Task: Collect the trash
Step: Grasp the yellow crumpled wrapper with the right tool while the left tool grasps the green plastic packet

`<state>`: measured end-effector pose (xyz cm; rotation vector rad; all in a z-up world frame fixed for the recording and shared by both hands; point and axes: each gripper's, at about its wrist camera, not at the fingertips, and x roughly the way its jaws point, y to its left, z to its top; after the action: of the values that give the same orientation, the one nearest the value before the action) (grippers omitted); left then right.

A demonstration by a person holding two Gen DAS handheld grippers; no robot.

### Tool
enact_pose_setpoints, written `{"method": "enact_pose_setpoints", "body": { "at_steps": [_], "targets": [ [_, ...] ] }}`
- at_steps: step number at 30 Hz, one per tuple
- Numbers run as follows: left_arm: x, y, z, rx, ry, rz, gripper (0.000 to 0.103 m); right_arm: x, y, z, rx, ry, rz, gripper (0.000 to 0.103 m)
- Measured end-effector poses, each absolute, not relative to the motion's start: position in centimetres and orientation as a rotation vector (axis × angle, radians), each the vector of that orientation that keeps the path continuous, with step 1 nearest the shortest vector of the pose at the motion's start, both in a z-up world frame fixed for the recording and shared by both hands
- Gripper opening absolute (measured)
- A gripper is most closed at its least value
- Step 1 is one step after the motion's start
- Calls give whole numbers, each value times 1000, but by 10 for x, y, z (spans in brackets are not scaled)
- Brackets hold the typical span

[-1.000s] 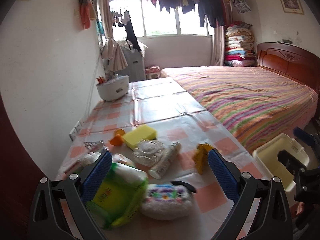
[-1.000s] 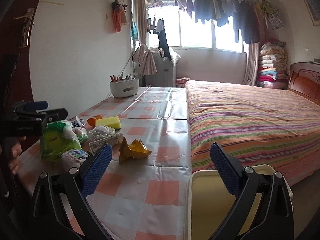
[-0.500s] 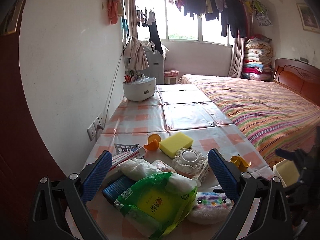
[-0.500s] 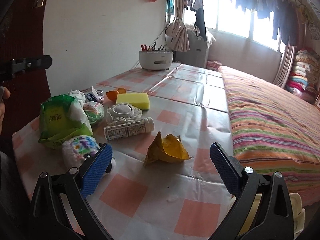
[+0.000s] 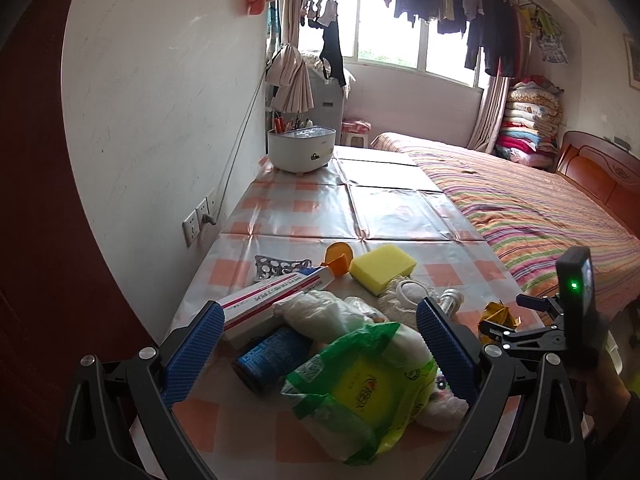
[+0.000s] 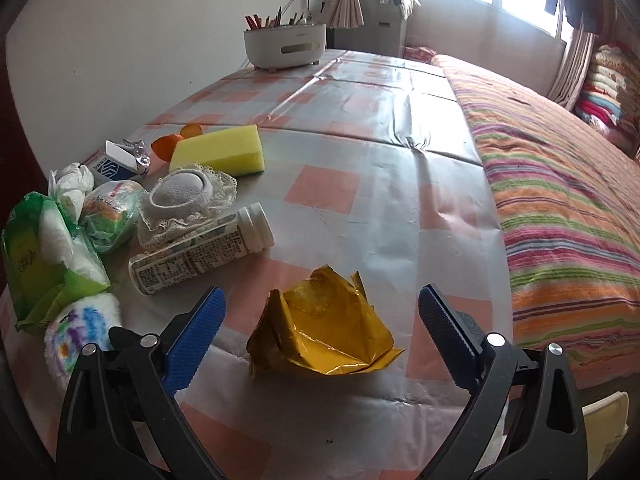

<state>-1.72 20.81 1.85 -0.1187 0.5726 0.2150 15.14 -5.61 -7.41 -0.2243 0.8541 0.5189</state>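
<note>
A crumpled gold wrapper (image 6: 320,336) lies on the checked tablecloth (image 6: 380,120), directly between the blue pads of my right gripper (image 6: 320,300). The jaws are closing and the pads stand clear of the foil on both sides. To its left lies a white bottle (image 6: 200,256) on its side. My left gripper (image 5: 318,312) is open above a pile of litter: a green tissue pack (image 5: 360,392), a blue can (image 5: 272,356), crumpled tissue (image 5: 320,310) and a toothpaste box (image 5: 276,292). None of these is touched by its pads.
A yellow sponge (image 6: 220,152), a lace-edged white pad (image 6: 184,192) and orange peel (image 5: 338,258) lie behind the pile. A white pen holder (image 6: 284,46) stands at the table's far end. A striped bed (image 6: 560,180) runs along the right, with a cream bin (image 6: 604,412) below the table corner.
My right gripper came down and forward from over the bin until the gold wrapper sits between its jaws. My left gripper shifted left toward the wall, over the pile.
</note>
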Motion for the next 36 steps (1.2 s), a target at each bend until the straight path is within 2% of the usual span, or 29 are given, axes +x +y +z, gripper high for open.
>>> {"method": "enact_pose_setpoints", "body": {
  "at_steps": [1, 2, 7, 8, 9, 20, 28, 36],
  "targets": [
    [-18, 212, 18, -127, 576, 214, 94, 157, -56, -79, -211, 883, 527, 67],
    [-19, 215, 17, -137, 581, 213, 94, 160, -56, -83, -200, 912, 527, 56],
    [-20, 227, 16, -175, 596, 204, 94, 157, -58, -81, -159, 923, 545, 40],
    [-20, 229, 16, -180, 602, 196, 94, 155, -60, -79, -146, 915, 547, 34],
    [-20, 230, 16, -186, 608, 188, 94, 152, -62, -76, -141, 902, 543, 24],
    [-15, 245, 3, -265, 705, 123, 94, 122, -81, -40, -45, 769, 561, 22],
    [-5, 245, -29, -392, 863, -3, 94, 121, -83, -39, -29, 765, 571, 22],
    [7, 244, -69, -530, 933, -83, 94, 115, -85, -32, -20, 735, 581, 22]
  ]
}}
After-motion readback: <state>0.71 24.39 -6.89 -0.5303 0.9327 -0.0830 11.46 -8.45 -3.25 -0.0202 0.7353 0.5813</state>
